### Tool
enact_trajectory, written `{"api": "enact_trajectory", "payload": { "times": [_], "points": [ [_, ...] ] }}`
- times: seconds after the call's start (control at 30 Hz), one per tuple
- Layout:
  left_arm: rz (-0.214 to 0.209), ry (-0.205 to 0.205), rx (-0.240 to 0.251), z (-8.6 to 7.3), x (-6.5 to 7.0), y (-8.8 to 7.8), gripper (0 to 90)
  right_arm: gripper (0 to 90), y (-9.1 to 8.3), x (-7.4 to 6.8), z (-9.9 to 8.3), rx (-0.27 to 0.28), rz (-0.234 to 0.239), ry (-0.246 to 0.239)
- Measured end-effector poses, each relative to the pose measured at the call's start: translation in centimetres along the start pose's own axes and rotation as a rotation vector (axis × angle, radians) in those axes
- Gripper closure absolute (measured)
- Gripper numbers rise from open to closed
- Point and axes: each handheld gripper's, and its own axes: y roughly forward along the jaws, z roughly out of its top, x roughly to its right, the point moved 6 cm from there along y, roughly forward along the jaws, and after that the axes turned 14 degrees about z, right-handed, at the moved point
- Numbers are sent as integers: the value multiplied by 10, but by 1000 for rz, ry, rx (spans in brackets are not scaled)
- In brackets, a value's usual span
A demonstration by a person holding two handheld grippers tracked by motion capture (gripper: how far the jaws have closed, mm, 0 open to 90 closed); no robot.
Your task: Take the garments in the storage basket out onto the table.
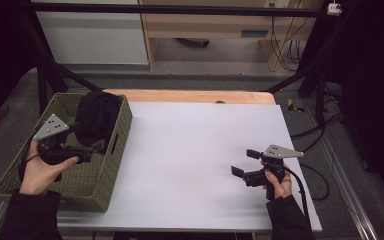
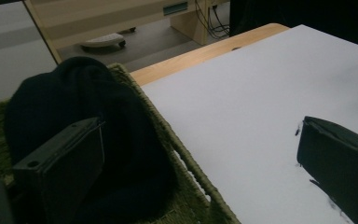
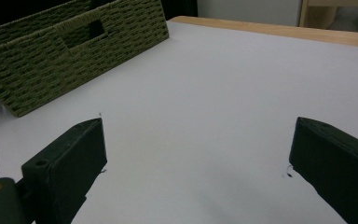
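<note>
A green woven basket (image 1: 111,165) stands at the table's left edge, and a black knitted hat (image 1: 97,115) lies in its far end. My left gripper (image 1: 86,136) hovers open over the basket, just in front of the hat (image 2: 102,116); one jaw is over the basket, the other past its rim (image 2: 186,156) above the white sheet. My right gripper (image 1: 245,162) is open and empty low over the white table surface (image 1: 195,145) at the right, pointing left toward the basket (image 3: 51,60).
The white sheet covers a wooden table whose far edge (image 1: 190,96) shows. Black frame posts (image 1: 42,80) stand at the back corners. Cables (image 1: 325,125) lie on the floor at the right. Wooden furniture (image 1: 205,25) stands behind the table.
</note>
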Motion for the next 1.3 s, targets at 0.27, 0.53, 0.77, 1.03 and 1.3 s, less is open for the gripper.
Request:
{"api": "enact_trajectory", "payload": {
  "times": [0.27, 0.53, 0.77, 1.03, 1.3],
  "points": [
    [29, 12, -45, 6, -14, 15, 2, 39, -1, 0, 0, 0, -1, -2],
    [61, 15, -86, 7, -26, 38, 2, 39, 0, 1, 0, -4, -1, 1],
    [104, -2, -132, 6, -42, 54, 2, 38, -1, 1, 0, 4, -2, 3],
    [127, -37, -156, 5, -53, 71, 2, 38, 0, 1, -1, -3, -1, 6],
    [167, -40, -196, -1, -62, 89, 2, 39, -1, 2, -1, -1, -3, 8]
  ]
}}
